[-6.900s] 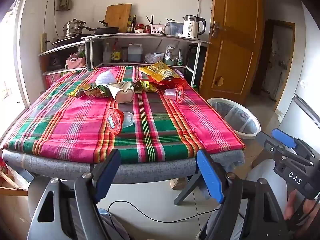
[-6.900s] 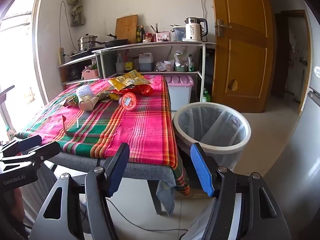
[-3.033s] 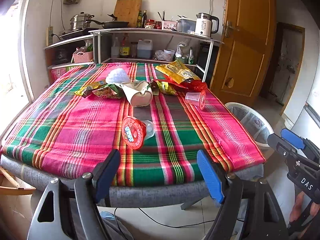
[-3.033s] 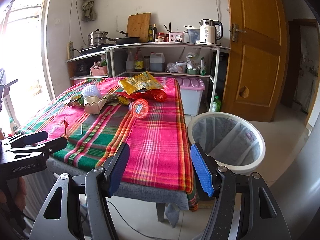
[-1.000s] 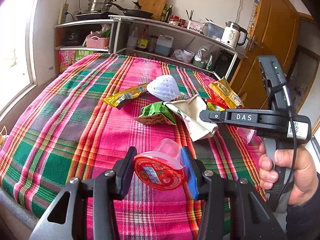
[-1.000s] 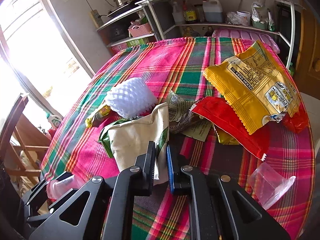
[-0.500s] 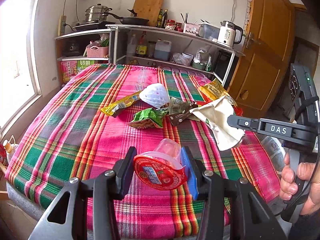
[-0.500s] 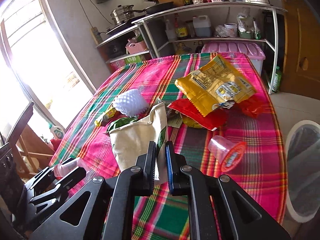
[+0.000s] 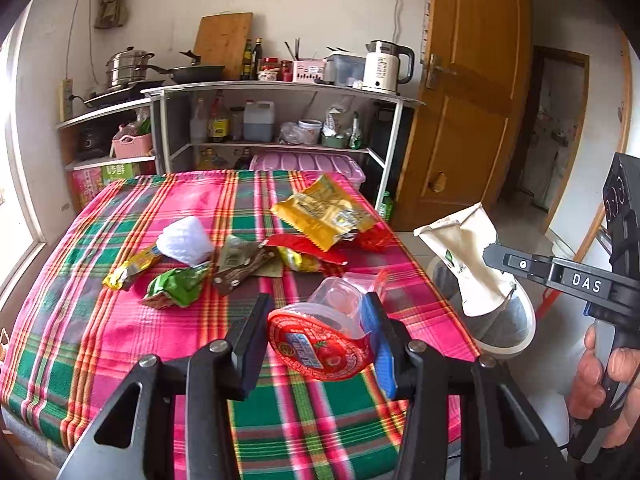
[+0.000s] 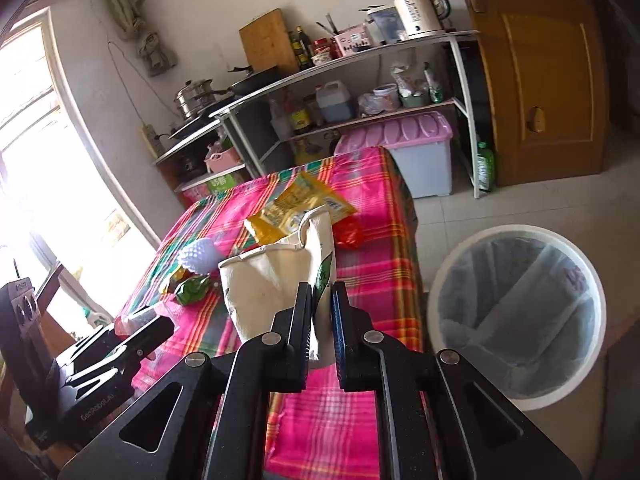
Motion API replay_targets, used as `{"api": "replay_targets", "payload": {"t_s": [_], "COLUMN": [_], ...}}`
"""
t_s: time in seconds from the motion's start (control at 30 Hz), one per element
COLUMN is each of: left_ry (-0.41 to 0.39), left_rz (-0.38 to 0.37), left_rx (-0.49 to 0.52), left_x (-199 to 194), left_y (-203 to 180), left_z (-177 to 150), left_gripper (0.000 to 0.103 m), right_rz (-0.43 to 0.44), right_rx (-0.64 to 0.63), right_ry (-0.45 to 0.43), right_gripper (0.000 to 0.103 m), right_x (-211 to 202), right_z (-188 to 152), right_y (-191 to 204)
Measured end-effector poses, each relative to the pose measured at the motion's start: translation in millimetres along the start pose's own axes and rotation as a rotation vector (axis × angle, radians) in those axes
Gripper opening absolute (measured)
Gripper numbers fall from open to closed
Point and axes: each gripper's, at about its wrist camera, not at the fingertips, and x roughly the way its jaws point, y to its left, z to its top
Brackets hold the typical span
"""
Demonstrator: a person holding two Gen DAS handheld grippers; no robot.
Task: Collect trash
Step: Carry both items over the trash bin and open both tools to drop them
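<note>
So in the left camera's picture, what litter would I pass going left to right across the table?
Yellow wrapper → green wrapper → white foam net → brown wrapper → big yellow snack bag.

Plaid cloth (image 9: 100,320) in pink, green and orange on the desk; clear cup (image 9: 320,332) with red lid; cream bag (image 10: 276,284) with green print; yellow packet (image 9: 324,212); white bin (image 10: 516,316) with clear liner; black tools, blue pads (image 9: 376,344).
</note>
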Motion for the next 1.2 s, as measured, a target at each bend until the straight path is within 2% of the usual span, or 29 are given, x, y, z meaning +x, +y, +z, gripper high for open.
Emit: {"api": "replay_targets", "payload": {"t_s": [0.27, 0.47, 0.6, 0.77, 0.97, 1.03, 1.2], "left_ry": [0.026, 0.053, 0.079, 0.154, 0.222, 0.238, 0.265], "left_rz": [-0.118, -0.198, -0.226, -0.242, -0.246, -0.245, -0.246], "left_rx": [0.086, 0.106, 0.115, 0.102, 0.108, 0.102, 0.094], "left_x": [34.3, 68.5, 94.1, 128.8, 153.0, 157.4, 163.2], "left_y": [-72.2, -120.0, -144.8, -162.8, -174.1, -175.3, -176.1], "left_z": [15.0, 20.6, 22.1, 20.6, 12.9, 10.6, 5.4], "left_gripper": [0.047, 0.047, 0.047, 0.047, 0.049, 0.060, 0.061], "right_rz": [-0.095, -0.162, -0.204, -0.247, -0.281, -0.291, -0.297], "right_rx": [0.129, 0.211, 0.234, 0.252, 0.280, 0.283, 0.293], "right_ry": [-0.058, -0.039, -0.012, 0.036, 0.087, 0.104, 0.132], "right_gripper": [0.010, 0.010, 0.010, 0.010, 0.011, 0.011, 0.013], "right_x": [-30.7, -28.7, -16.6, 2.6, 14.0, 17.1, 21.5], "right_z": [-3.6, -14.8, -18.0, -26.8, -40.2, -43.6, -50.4], "right_y": [-83.0, -138.1, -163.0, -185.6, -205.3, -208.7, -213.9]}}
